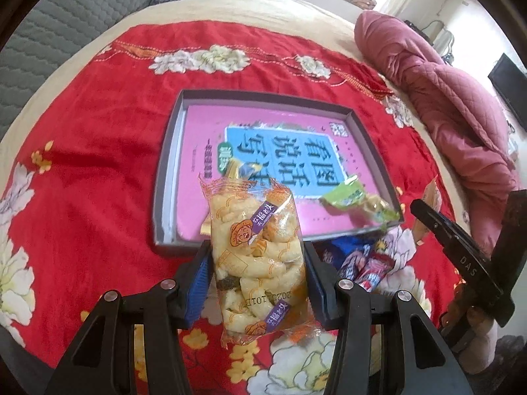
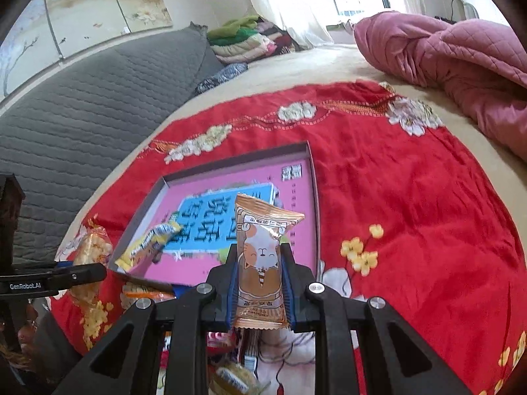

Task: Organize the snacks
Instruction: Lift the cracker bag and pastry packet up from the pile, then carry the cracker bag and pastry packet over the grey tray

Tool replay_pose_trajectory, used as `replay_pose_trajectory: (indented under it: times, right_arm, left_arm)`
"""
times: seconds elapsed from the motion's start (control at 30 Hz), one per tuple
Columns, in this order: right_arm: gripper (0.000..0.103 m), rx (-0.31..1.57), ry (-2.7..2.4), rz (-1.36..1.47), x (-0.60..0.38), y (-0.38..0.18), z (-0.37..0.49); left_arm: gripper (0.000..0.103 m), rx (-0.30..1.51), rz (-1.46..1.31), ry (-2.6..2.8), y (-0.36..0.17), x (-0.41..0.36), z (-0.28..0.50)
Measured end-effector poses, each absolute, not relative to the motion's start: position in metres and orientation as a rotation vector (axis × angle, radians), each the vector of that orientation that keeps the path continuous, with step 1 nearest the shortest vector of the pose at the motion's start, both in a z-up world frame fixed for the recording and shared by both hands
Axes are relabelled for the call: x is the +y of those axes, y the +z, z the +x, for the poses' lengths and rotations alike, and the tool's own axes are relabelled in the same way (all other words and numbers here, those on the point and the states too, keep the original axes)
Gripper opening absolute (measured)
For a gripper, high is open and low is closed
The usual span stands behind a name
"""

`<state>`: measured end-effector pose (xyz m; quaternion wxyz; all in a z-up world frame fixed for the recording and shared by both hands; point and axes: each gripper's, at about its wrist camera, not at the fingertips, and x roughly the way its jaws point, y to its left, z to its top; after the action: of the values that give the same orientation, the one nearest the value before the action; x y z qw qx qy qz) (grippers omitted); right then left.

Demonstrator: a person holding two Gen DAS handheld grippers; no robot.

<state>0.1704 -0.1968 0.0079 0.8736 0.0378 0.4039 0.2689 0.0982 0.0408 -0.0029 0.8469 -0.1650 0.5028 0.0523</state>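
Red floral cloth (image 1: 98,171) on bed, grey quilted headboard (image 2: 92,108) behind.

A bed (image 1: 290,10) carries a red cloth (image 1: 98,164), seemingly under a tray (image 1: 164,177).

snacks in and around a shallow box on a bedspread

in the left wrist view the shallow box (image 1: 365,138) sits at frame centre on the floral bedspread (image 1: 82,164), with a book (image 1: 263,138) lying flat inside it. a green snack packet (image 1: 349,197) lies in the box at its lower right corner, and a small yellow packet (image 1: 235,168) lies in it near the lower middle. the left gripper (image 1: 258,283), low in the frame, holds a bag of puffed snacks (image 1: 253,250) in front of the box's near wall. a pile of loose packets (image 1: 362,260) lies just below the box's lower right corner. a rolled quilt (image 1: 444,98) lies at the upper right, behind the bedspread. in the right wrist view the right gripper (image 2: 260,283) holds a cat-print packet (image 2: 262,256) at lower centre, before the box.
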Motion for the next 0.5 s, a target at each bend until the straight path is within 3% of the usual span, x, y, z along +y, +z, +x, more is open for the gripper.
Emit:
replay_pose_trajectory:
  times: [0.5]
  right_arm:
    - [0.023, 0.825, 0.573, 0.083, -0.192, 0.009, 0.190]
  left_arm:
    - [0.053, 1.028, -0.352, 0.097, -0.003, 0.031, 0.138]
